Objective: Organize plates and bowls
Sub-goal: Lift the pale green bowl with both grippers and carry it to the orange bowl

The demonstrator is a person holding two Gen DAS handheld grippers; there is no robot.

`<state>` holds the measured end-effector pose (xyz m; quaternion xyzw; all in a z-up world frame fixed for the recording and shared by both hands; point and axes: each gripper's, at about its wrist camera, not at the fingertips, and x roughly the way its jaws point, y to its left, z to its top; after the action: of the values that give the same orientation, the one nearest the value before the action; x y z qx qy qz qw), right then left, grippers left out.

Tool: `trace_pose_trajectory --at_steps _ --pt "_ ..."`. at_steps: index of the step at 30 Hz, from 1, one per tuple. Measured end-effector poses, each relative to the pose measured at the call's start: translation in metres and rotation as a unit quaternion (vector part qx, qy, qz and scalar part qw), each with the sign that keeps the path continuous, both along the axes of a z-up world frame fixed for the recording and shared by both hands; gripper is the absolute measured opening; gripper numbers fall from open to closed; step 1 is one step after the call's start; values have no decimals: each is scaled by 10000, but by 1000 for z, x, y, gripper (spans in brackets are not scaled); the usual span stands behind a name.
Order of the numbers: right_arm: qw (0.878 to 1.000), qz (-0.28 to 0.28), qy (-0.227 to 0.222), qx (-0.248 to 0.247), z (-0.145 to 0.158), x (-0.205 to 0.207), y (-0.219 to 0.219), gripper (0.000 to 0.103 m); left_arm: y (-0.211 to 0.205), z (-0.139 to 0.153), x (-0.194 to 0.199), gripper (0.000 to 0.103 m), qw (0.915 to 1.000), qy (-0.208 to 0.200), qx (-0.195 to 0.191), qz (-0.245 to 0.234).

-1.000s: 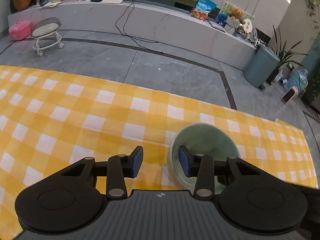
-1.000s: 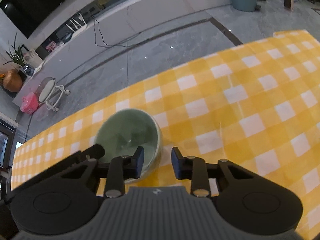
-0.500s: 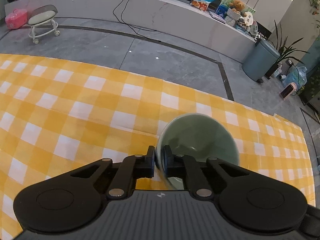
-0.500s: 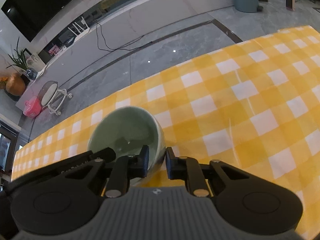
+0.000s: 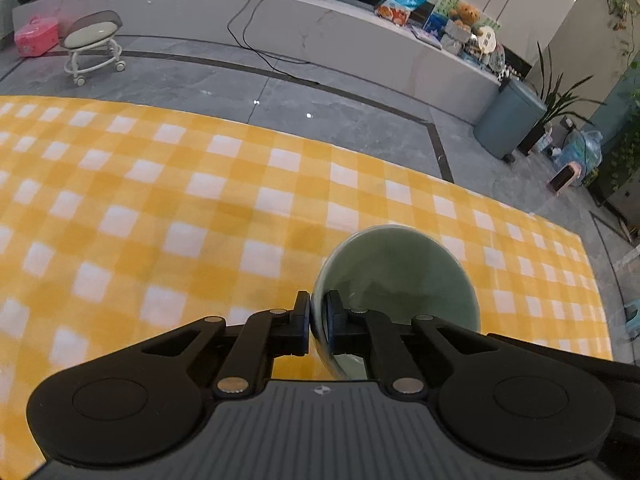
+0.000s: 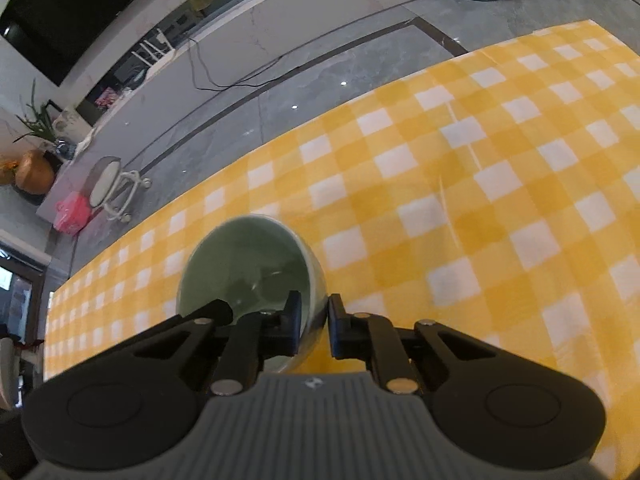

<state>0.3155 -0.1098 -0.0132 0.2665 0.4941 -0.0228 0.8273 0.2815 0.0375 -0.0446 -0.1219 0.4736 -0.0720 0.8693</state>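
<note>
One green bowl (image 5: pixel 396 280) here, and both grippers have it by the rim. The left gripper (image 5: pixel 318 322) is pinched shut on the wall at the bowl's 9 o'clock side: one finger outside, the other inside, and the rest of the bowl spreads toward 1 o'clock from the fingertips. In the right wrist view it's mirrored: the right gripper (image 6: pixel 314 322) is clamped on the bowl (image 6: pixel 248 256) wall at about its 4 o'clock, with the bowl body off toward 11 o'clock. Can't tell if the bowl is resting on the yellow checked tablecloth (image 5: pixel 160 208) or just above it.

Count: one bowl, two grippers, one tablecloth. In the background there's one rolling stool (image 5: pixel 93 46), one pink box (image 5: pixel 36 36) and one grey bin (image 5: pixel 508 118).
</note>
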Motion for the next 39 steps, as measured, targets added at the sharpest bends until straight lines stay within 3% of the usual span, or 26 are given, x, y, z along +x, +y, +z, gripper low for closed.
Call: trace_pose_trajectory --at_steps 11,26,32,39 --pt "9992 202 -172 307 41 -100 13 10 4 46 -91 8 9993 -158 334 99" --pt "9951 395 -886 178 86 -242 -3 10 -16 77 -213 7 9984 -501 194 172" --pt "9947 58 -858 565 88 -280 -33 10 -40 82 -238 8 9978 -656 121 18" --pt "9956 -303 -812 351 86 -298 -65 10 -67 60 -233 8 9989 -368 -245 -133"
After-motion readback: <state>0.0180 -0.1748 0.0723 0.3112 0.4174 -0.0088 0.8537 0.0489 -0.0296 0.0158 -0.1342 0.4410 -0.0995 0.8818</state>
